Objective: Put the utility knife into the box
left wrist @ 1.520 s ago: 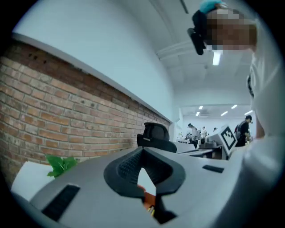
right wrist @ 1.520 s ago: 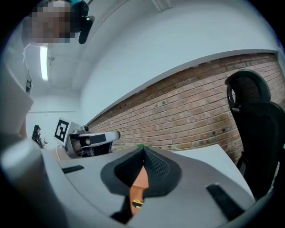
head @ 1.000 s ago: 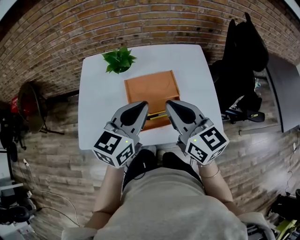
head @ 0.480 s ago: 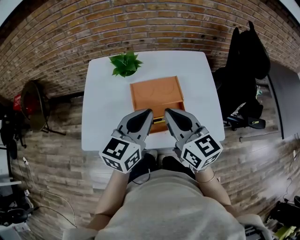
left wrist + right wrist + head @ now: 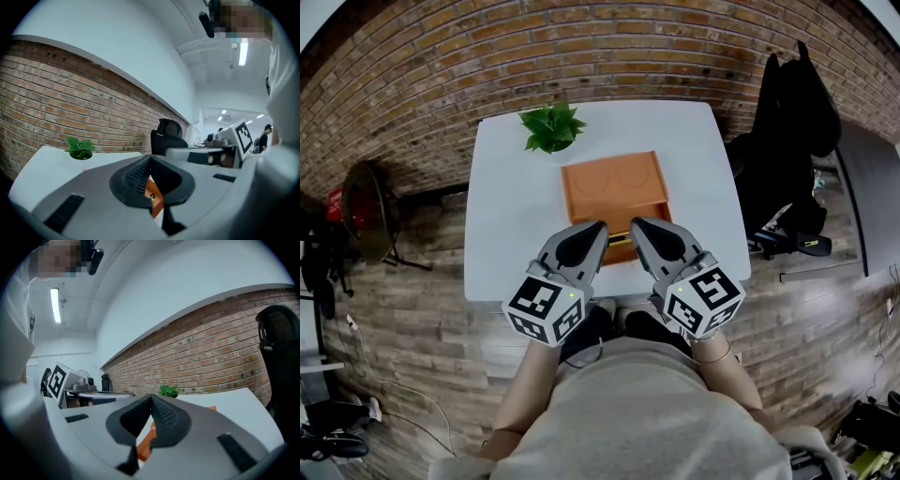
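Head view: left gripper point(image 5: 595, 230) and right gripper point(image 5: 638, 227) stay closed, empty, by the box point(image 5: 613, 184); barely shifted.

White square table point(image 5: 511, 220), my side nearest, far edge against brick wall. Top mostly bare.

Directly on it:
- small green potted plant point(image 5: 551, 127), far edge, left of centre, well apart from box
- orange-brown wooden box point(image 5: 612, 186), middle of top, flat, open side up, closer to me than plant
- utility knife point(image 5: 619, 240), only yellow-black sliver showing at box's near edge; can't tell whether it rests on table or on box
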